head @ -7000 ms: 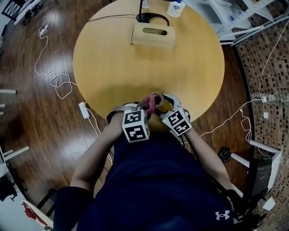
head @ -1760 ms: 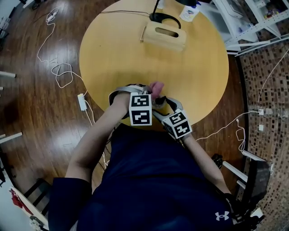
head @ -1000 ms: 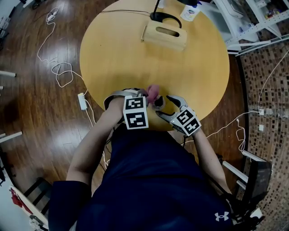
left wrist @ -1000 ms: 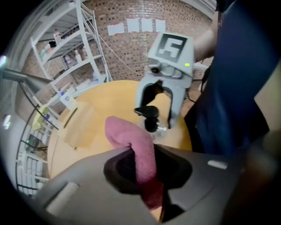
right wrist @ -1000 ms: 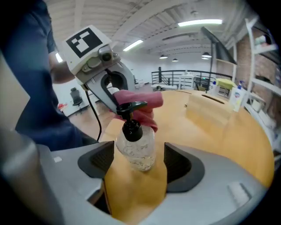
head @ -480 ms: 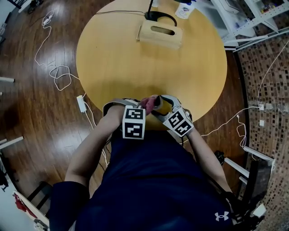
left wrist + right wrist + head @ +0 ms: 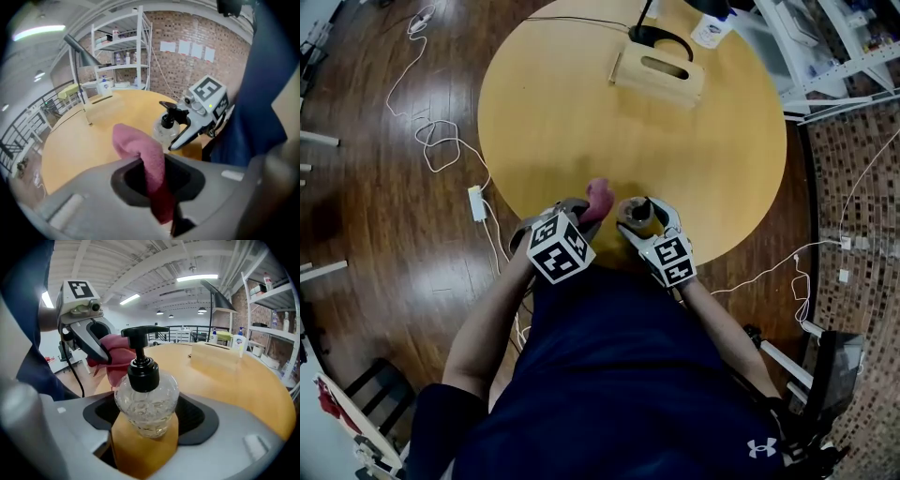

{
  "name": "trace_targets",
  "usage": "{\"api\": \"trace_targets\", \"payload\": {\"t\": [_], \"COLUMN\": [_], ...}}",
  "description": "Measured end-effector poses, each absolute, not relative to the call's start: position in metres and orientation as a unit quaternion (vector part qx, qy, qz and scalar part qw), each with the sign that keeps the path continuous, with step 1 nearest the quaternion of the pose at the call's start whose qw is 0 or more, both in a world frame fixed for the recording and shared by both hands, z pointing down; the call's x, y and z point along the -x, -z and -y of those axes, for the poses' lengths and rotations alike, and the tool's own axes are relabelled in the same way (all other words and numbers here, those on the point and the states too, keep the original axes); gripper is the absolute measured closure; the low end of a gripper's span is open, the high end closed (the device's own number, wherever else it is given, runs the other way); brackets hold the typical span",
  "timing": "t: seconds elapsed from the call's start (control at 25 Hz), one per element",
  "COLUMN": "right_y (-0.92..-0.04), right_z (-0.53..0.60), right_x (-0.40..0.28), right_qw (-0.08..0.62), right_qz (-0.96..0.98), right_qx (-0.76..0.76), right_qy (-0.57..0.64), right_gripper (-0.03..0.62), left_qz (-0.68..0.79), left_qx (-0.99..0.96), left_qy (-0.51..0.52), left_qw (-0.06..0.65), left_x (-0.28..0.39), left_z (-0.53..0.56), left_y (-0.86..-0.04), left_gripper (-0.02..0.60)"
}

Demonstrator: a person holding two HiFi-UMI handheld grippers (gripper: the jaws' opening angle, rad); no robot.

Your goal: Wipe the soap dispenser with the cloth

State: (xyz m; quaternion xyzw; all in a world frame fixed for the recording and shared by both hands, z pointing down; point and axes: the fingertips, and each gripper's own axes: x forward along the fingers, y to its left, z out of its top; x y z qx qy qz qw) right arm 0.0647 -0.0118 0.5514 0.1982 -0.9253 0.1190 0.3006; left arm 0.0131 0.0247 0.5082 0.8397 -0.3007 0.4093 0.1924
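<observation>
The soap dispenser (image 7: 634, 215), a clear bottle with amber liquid and a black pump (image 7: 143, 366), is near the table's front edge. My right gripper (image 7: 641, 219) is shut on its lower body (image 7: 140, 441). Those jaws have just been opening a little, with the bottle still between them. My left gripper (image 7: 589, 210) is shut on a pink cloth (image 7: 599, 196). The cloth's folded end (image 7: 133, 140) sticks up past the jaws, just left of the dispenser (image 7: 165, 130). I cannot tell whether the cloth touches it.
The round wooden table (image 7: 572, 112) carries a wooden box with a slot handle (image 7: 659, 73), a black lamp base (image 7: 663, 38) and a white bottle (image 7: 712, 28) at its far side. Cables and a power strip (image 7: 477, 202) lie on the floor at the left.
My left gripper has rolled, so its marker cube now sits tilted. The cloth has shifted slightly left and away from me. The right gripper has kept hold of the bottle.
</observation>
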Motion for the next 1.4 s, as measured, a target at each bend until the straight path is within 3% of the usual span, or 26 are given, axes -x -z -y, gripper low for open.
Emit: {"api": "trace_targets", "payload": {"t": [0.24, 0.6, 0.8, 0.96, 1.28, 1.4], "right_y": [-0.55, -0.554, -0.551, -0.548, -0.553, -0.548], "right_z": [0.039, 0.016, 0.017, 0.019, 0.027, 0.043], "right_x": [-0.089, -0.083, -0.095, -0.096, -0.097, -0.105], "right_qw": [0.217, 0.338, 0.378, 0.407, 0.39, 0.33], "right_qz": [0.905, 0.906, 0.893, 0.885, 0.893, 0.886], "right_qx": [-0.243, -0.232, -0.22, -0.21, -0.187, -0.229], "right_qy": [-0.274, -0.109, -0.108, -0.088, -0.125, -0.23], "right_gripper": [0.23, 0.232, 0.232, 0.233, 0.233, 0.235], "left_qz": [0.312, 0.303, 0.317, 0.293, 0.201, 0.22], "left_qx": [-0.848, -0.858, -0.861, -0.896, -0.863, -0.858], "left_qy": [-0.366, -0.361, -0.33, -0.271, -0.448, -0.431], "left_qw": [0.223, 0.206, 0.221, 0.193, 0.123, 0.171], "left_x": [-0.024, -0.028, -0.042, -0.071, -0.082, -0.078], "left_z": [-0.022, -0.02, -0.011, -0.006, -0.024, -0.023], "left_y": [-0.514, -0.521, -0.53, -0.512, -0.588, -0.593], "left_gripper": [0.517, 0.517, 0.517, 0.517, 0.517, 0.517]}}
